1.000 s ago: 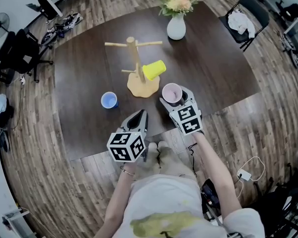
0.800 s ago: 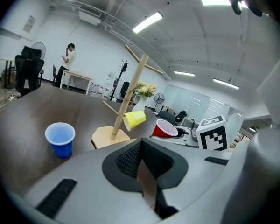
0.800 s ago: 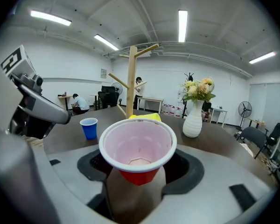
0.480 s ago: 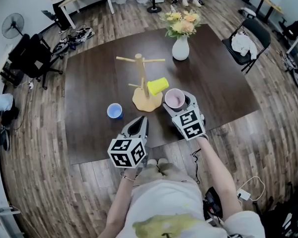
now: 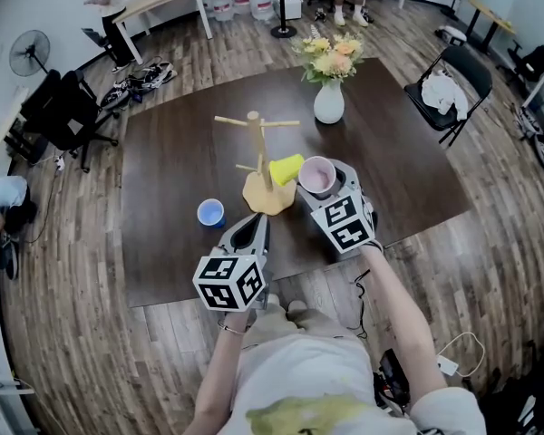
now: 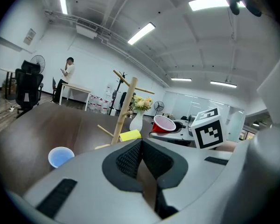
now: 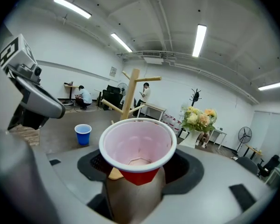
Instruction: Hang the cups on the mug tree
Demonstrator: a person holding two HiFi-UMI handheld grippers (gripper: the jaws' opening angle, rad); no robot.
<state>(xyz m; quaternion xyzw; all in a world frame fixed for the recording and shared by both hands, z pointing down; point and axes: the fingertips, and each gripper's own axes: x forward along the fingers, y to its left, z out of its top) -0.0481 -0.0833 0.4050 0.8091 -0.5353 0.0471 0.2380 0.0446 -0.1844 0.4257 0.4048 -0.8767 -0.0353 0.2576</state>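
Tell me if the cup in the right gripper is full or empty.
Empty. The right gripper view looks straight into the red cup and shows its bare pale walls and bottom, no liquid.

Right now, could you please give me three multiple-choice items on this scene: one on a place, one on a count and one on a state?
1. Where is the blue cup?
A. Standing on the table, to the left of the mug tree.
B. Hanging on a top peg.
C. Held up in the air.

2. How many cups are in view?
A. Two.
B. Three.
C. Four.

3. What is the state of the right gripper?
A. Shut on the red cup.
B. Open with nothing between its jaws.
C. Shut on nothing.

Answers:
1 A: the head view shows it upright on the tabletop, apart from the tree.
2 B: there are the blue cup, the red cup and a yellow cup on a lower peg.
3 A: its jaws press on the red cup's sides.
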